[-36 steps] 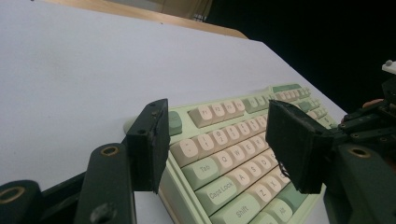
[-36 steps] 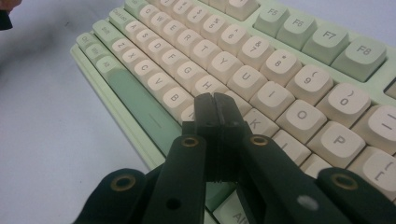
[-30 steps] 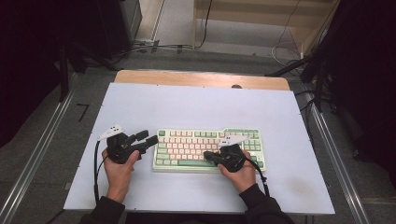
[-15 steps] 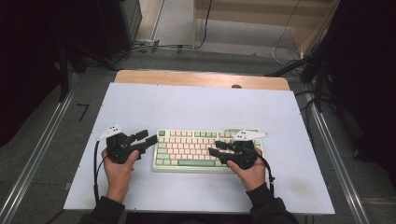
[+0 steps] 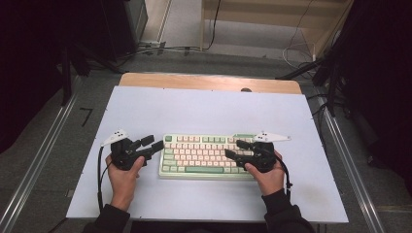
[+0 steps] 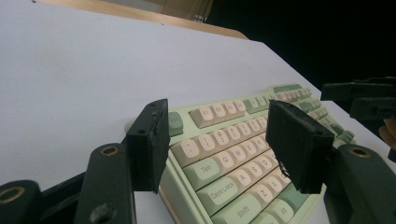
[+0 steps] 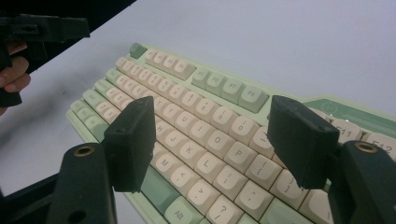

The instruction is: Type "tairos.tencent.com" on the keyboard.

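Observation:
A keyboard (image 5: 204, 155) with cream and green keys lies flat on the white table (image 5: 209, 111), near its front edge. My left gripper (image 5: 152, 142) is open just off the keyboard's left end, jaws pointing right at it. In the left gripper view the keyboard (image 6: 233, 158) lies beyond and between the open jaws. My right gripper (image 5: 234, 149) is open above the keyboard's right part, jaws pointing left over the keys. The right gripper view has the keyboard (image 7: 201, 121) under its spread jaws, nothing held. The right gripper (image 6: 359, 98) also shows far off in the left gripper view.
A wooden strip (image 5: 209, 82) runs along the table's far edge. Metal rails (image 5: 350, 160) flank the table on both sides. Cables and dark stands (image 5: 320, 68) sit on the floor behind. Bare tabletop stretches beyond the keyboard.
My right gripper has drawn back to the right along the keyboard, from its middle toward its right end. The left gripper has stayed still.

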Available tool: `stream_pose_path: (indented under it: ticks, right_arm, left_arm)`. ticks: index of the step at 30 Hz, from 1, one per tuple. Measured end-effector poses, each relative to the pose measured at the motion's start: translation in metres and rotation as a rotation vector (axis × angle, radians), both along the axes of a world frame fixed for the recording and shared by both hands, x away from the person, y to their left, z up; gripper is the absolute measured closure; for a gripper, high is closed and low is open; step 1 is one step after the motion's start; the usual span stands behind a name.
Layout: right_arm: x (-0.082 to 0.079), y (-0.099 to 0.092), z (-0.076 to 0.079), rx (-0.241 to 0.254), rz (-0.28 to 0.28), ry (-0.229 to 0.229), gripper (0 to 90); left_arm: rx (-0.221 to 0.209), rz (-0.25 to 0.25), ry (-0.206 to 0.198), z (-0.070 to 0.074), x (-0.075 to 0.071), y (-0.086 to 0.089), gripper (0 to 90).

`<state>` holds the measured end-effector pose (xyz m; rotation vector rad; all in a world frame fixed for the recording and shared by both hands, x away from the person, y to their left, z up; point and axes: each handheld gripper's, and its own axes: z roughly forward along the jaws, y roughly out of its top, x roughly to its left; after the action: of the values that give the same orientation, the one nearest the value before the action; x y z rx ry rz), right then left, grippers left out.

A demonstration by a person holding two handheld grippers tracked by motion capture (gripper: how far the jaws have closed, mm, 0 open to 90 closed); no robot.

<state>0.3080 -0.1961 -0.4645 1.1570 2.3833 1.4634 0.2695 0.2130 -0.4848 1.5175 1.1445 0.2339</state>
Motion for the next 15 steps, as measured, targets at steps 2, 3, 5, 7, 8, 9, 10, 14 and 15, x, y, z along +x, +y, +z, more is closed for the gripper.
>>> stream_pose_path:
  ticks: [2,3,5,7,8,9,10,14,15]
  right_arm:
    - [0.0,-0.001,0.0,0.002,-0.002,0.004,30.6]
    - [0.0,-0.002,0.0,0.003,-0.003,0.003,30.6]
    - [0.001,-0.004,0.0,0.003,-0.01,0.002,30.5]
    - [0.001,-0.006,0.0,0.004,-0.016,0.002,30.3]
    - [0.001,-0.007,0.0,0.005,-0.02,0.002,30.1]
    - [0.001,-0.008,0.0,0.006,-0.024,0.004,30.0]
    - [0.001,-0.009,0.0,0.008,-0.026,0.002,29.7]
    - [0.002,-0.013,-0.001,0.009,-0.035,0.006,29.5]
    - [0.002,-0.014,-0.001,0.01,-0.039,0.007,29.5]
  left_arm:
    - [0.001,-0.001,-0.001,0.0,0.0,0.0,40.8]
    - [0.002,-0.001,0.0,0.0,0.0,0.001,40.7]
    - [0.007,0.001,0.0,0.0,0.0,0.002,40.7]
    - [0.005,0.004,0.0,0.0,-0.001,0.002,40.6]
    - [0.008,0.003,0.0,0.0,-0.001,0.002,40.5]
    - [0.012,0.002,0.002,0.0,0.0,0.002,40.4]
    - [0.016,0.0,0.003,-0.001,0.0,0.002,39.9]
    - [0.041,-0.007,0.002,-0.001,-0.002,0.001,37.8]
    - [0.051,-0.006,-0.001,0.0,-0.003,0.001,37.2]
